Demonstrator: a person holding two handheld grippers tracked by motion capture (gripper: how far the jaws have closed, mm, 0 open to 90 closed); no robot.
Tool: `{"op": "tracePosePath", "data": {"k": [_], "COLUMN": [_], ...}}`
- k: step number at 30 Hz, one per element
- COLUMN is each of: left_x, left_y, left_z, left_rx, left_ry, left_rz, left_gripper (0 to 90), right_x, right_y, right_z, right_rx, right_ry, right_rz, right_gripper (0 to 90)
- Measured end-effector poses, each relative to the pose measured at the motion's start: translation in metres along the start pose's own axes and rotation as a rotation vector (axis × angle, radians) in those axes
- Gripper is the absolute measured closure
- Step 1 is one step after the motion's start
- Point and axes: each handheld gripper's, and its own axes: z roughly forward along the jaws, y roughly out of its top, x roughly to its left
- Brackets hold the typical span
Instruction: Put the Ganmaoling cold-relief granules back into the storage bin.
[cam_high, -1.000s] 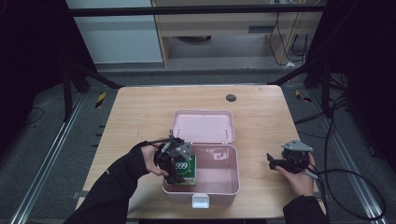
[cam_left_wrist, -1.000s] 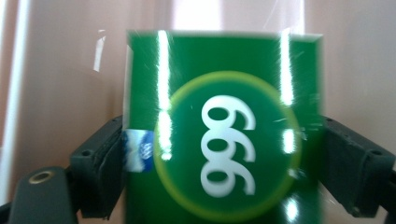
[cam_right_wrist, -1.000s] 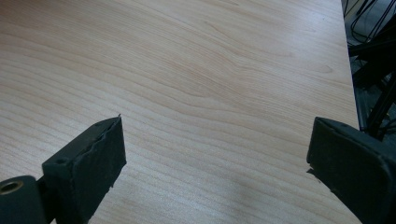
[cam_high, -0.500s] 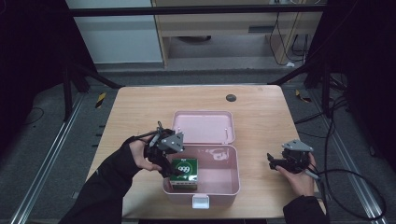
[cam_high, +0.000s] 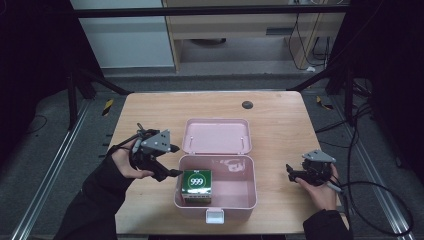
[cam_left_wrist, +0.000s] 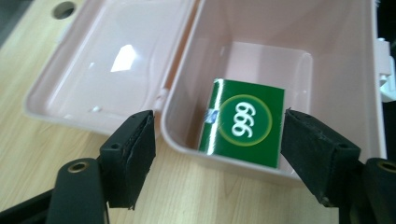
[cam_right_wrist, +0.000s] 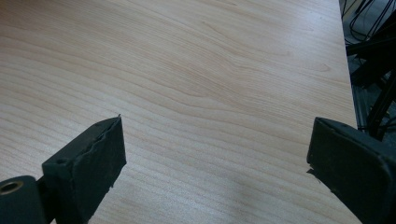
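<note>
Left gripper (cam_left_wrist: 215, 140): in the left gripper view the jaws are seen wide apart at the bottom of the frame, nothing pressed between them, though they have just been closing. Between and beyond them, at frame centre, a green box (cam_left_wrist: 243, 122) marked "999" is seen lying inside the pink case (cam_left_wrist: 327, 56), against its near wall. The case's open lid (cam_left_wrist: 107, 60) is laid flat at upper left.

In the high view the left gripper (cam_high: 170, 160) is held at centre left, just outside the case's left wall, apart from the green box (cam_high: 196, 184). The box is placed in the lower-left part of the pink case (cam_high: 240, 195), the lid (cam_high: 216, 136) folded back above it. A white latch (cam_high: 215, 216) is seen at the case's lower edge.

Right gripper (cam_right_wrist: 215, 154): in the right gripper view the jaws are spread wide over bare table (cam_right_wrist: 196, 70), nothing held. In the high view the right gripper (cam_high: 292, 172) is seen at lower right, well apart from the case.

A dark round hole (cam_high: 247, 104) is noted in the table (cam_high: 150, 110) near the upper edge.
</note>
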Motion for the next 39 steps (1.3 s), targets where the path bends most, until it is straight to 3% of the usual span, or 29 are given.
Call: {"op": "tracePosePath", "data": {"k": [11,14,15,21,39], "left_x": [0.005,0.003,0.006,0.008,0.012], "left_y": [-0.043,-0.058,-0.063,-0.096,-0.152], "left_z": [-0.007,-0.006,-0.004,0.008,0.035], "left_rx": [-0.015,-0.019,-0.04,-0.043,-0.058], "left_ry": [0.092,0.123,0.135,0.19,0.364], "left_rz": [-0.116,-0.194,-0.188,-0.299,-0.558], "left_gripper": [25.1,24.9,24.9,24.5,19.9], "right_x": [0.0,0.0,0.0,0.0,-0.001], "right_y": [0.0,0.0,0.0,0.0,0.0], "right_z": [0.0,0.0,0.0,0.0,-0.001], "right_rx": [-0.001,-0.002,-0.003,-0.004,-0.003], "right_ry": [-0.002,-0.004,-0.004,-0.005,-0.007], "right_rz": [0.001,0.001,0.004,0.005,0.015], "right_gripper": [4.7,4.7,4.7,4.6,4.0]}}
